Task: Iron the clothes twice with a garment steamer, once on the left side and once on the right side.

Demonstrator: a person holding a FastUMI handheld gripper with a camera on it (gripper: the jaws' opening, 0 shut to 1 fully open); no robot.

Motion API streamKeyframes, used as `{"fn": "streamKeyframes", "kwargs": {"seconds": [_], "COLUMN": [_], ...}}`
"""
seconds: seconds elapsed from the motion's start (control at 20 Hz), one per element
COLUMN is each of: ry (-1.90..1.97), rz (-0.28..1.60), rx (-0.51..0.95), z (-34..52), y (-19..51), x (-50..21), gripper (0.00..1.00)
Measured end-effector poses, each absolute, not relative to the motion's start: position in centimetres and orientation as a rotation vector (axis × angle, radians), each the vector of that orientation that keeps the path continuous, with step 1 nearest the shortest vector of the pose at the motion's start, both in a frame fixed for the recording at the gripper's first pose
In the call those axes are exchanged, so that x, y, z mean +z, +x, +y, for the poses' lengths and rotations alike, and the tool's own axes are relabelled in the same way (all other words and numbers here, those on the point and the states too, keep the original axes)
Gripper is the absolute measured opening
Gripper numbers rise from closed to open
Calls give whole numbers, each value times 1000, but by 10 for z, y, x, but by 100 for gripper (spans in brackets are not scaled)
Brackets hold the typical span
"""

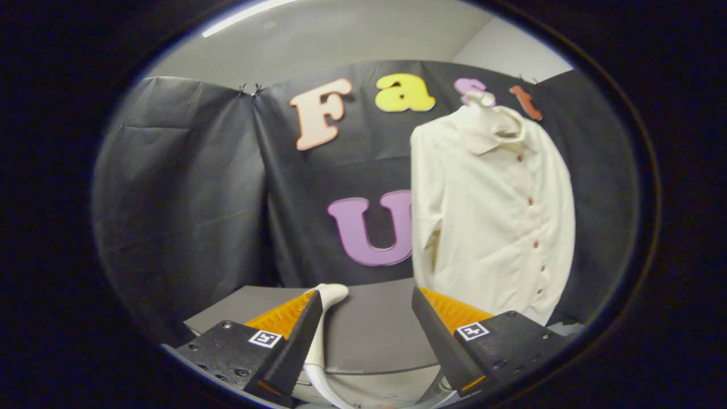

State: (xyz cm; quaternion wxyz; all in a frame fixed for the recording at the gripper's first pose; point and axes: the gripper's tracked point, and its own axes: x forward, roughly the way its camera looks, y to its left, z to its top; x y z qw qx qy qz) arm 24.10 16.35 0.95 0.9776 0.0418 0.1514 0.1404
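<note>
The gripper (366, 318) stood wide open, gripping nothing—the white garment steamer (325, 318) lay just inside its left finger, awaiting pickup—while the cream shirt (488, 210) hung beyond the right finger, presented for steaming.

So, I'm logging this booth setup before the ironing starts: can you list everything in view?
cream button-front shirt: one, cream with dark red buttons, hanging on a hanger beyond the right finger.
white garment steamer: one, white, on the table beside the left finger, reaching below it.
grey table: one, grey, ahead between the fingers.
black cloth wall: one, black, behind everything.
gripper: one, fingers apart, holding nothing.
</note>
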Motion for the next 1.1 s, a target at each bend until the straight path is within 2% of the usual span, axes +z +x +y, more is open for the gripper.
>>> {"fn": "streamKeyframes", "kwargs": {"seconds": [0.35, 0.7, 1.05, 1.1], "ry": [-10, -187, -186, -181], "rz": [406, 688, 810, 832], "rx": [494, 400, 371, 379], "z": [264, 263, 261, 263], "y": [281, 302, 297, 293], "x": [-29, -109, -129, -131], "gripper": [97, 98, 99, 95]}}
